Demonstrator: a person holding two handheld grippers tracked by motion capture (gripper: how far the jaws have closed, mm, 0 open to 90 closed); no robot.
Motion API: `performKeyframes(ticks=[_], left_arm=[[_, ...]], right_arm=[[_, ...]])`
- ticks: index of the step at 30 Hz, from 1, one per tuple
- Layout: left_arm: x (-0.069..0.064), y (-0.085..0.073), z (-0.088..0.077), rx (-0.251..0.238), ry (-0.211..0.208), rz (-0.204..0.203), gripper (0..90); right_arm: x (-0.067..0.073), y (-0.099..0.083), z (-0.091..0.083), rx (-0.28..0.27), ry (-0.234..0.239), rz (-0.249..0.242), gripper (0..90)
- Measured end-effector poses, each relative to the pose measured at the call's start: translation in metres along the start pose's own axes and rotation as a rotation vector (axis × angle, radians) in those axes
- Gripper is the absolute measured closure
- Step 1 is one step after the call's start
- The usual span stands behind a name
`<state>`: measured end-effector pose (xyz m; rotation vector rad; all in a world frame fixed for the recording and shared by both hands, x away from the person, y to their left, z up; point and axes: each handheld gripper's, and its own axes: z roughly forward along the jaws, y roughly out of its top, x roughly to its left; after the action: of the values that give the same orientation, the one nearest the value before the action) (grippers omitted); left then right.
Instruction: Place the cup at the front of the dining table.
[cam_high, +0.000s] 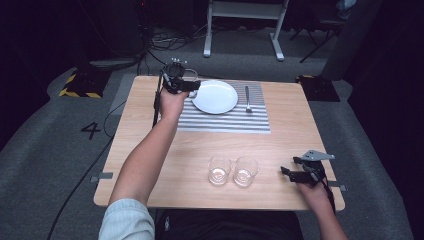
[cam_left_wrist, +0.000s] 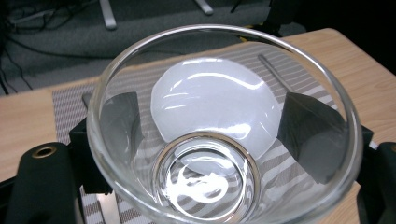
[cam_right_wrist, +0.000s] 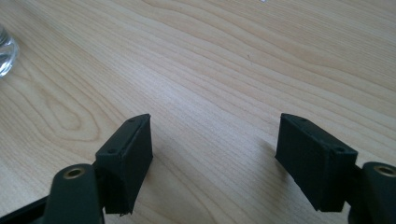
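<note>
A clear drinking glass (cam_left_wrist: 219, 186) is held between the black jaws of my left gripper (cam_left_wrist: 212, 109), whose pads press on its two sides. In the high view this left gripper (cam_high: 181, 83) holds the glass (cam_high: 191, 76) at the far left corner of the striped placemat (cam_high: 225, 121), just left of the white plate (cam_high: 215, 96). The plate (cam_left_wrist: 210, 93) shows through the glass wall. My right gripper (cam_high: 289, 166) rests low at the table's near right, open, with bare wood between its pads (cam_right_wrist: 130, 149).
Two more clear glasses (cam_high: 219, 170) (cam_high: 245, 171) stand side by side near the front edge, left of the right gripper. A metal utensil (cam_high: 247, 98) lies on the placemat right of the plate. The wooden table (cam_high: 150, 150) ends close behind the held glass.
</note>
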<state>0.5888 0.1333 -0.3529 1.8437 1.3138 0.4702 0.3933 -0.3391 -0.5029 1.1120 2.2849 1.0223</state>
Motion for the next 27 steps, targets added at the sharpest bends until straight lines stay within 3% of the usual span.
performKeyframes(ticks=[4,5,13,14,21,22,23,27], left_arm=[[0.005,-0.007,0.013,0.037,0.010,-0.015,19.4],[0.007,-0.010,0.019,0.060,0.025,-0.014,19.4],[0.018,-0.022,0.039,0.133,0.040,-0.034,19.3],[0.021,-0.025,0.044,0.167,0.044,-0.027,19.3],[0.022,-0.032,0.058,0.219,0.082,0.013,19.2],[0.021,-0.033,0.059,0.221,0.072,-0.003,19.2],[0.022,-0.034,0.063,0.243,0.069,0.015,19.2],[0.021,-0.037,0.070,0.272,0.068,0.023,19.2]], right_arm=[[0.002,0.000,0.000,-0.004,-0.001,0.016,27.2],[0.000,0.000,0.000,-0.002,0.001,-0.006,27.2],[0.001,0.000,0.000,-0.003,0.003,-0.001,27.2],[0.001,0.000,0.000,-0.003,0.003,-0.002,27.2],[0.000,0.000,0.000,-0.001,0.003,-0.002,27.2],[0.001,0.000,0.000,0.002,0.003,0.004,27.2],[0.002,0.000,0.000,-0.003,0.001,0.016,27.2],[0.002,0.000,0.000,-0.002,0.004,0.012,27.2]])
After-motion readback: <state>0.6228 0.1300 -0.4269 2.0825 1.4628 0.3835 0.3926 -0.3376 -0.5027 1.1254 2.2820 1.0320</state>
